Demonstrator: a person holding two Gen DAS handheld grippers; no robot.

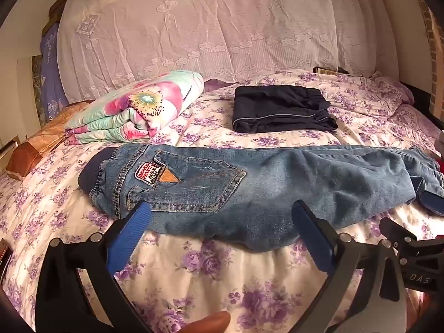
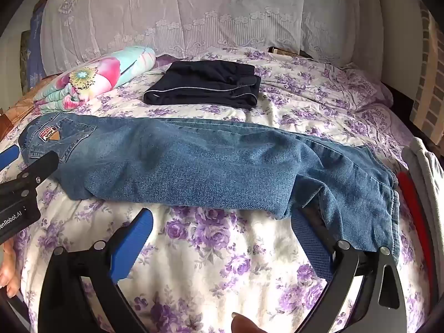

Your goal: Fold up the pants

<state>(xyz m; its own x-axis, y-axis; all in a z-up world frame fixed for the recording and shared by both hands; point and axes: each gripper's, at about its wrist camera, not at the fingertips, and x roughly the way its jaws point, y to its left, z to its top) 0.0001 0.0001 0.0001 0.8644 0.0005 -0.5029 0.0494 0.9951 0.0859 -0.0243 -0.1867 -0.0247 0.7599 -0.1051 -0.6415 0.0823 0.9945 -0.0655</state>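
Blue jeans (image 1: 249, 183) lie folded lengthwise across the bed, waistband to the left, leg hems to the right. They also show in the right wrist view (image 2: 194, 166). My left gripper (image 1: 222, 213) is open, its tips at the jeans' near edge by the seat and back pocket. My right gripper (image 2: 222, 216) is open at the near edge by the leg ends; its right finger (image 2: 310, 236) sits partly under the hem cloth. Neither holds the jeans.
Folded dark navy pants (image 1: 280, 111) lie behind the jeans. A rolled floral blanket (image 1: 133, 111) sits at the back left. The bed has a purple-flowered sheet (image 1: 208, 272). A lace-covered headboard (image 1: 222, 27) stands behind. Red and white cloth (image 2: 416, 188) lies at the right edge.
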